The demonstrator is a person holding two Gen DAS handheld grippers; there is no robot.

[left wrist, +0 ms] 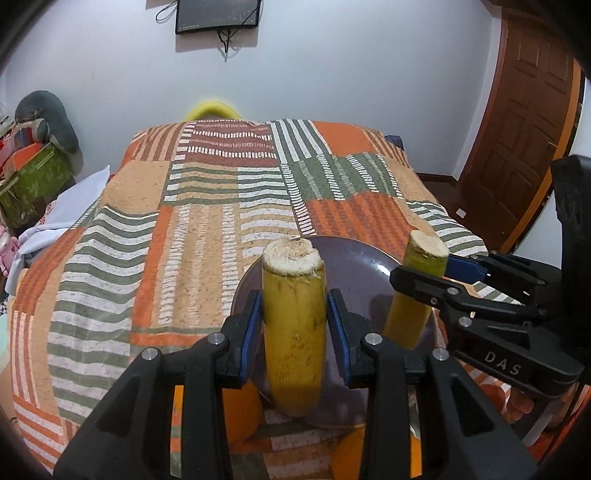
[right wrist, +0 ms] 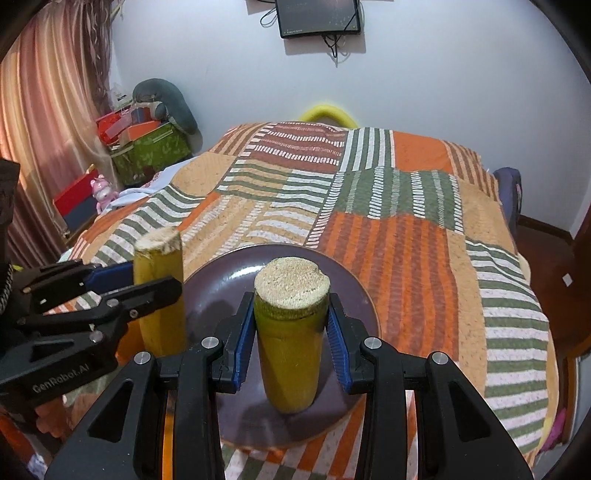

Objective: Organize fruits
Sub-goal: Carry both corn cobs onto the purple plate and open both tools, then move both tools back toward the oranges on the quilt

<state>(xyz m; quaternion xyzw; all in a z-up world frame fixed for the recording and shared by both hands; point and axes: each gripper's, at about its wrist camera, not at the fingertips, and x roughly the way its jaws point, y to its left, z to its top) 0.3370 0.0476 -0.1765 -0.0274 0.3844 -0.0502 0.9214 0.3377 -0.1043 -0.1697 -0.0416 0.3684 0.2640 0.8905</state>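
Note:
My left gripper (left wrist: 294,325) is shut on a yellow banana (left wrist: 294,332) with a cut pale end, held upright at the left edge of a dark purple plate (left wrist: 354,266). My right gripper (right wrist: 291,339) is shut on a greener banana (right wrist: 290,343), held upright over the plate (right wrist: 221,288). In the left wrist view the right gripper (left wrist: 424,273) and its banana (left wrist: 410,317) are at the right. In the right wrist view the left gripper (right wrist: 147,280) and its banana (right wrist: 160,302) are at the left. An orange fruit (left wrist: 240,410) lies below the left gripper.
The plate rests on a bed with a patchwork orange, green and white cover (right wrist: 388,206). Boxes and a grey cushion (right wrist: 155,136) stand left of the bed by a curtain. A wooden door (left wrist: 524,122) is to the right. A screen (right wrist: 317,16) hangs on the far wall.

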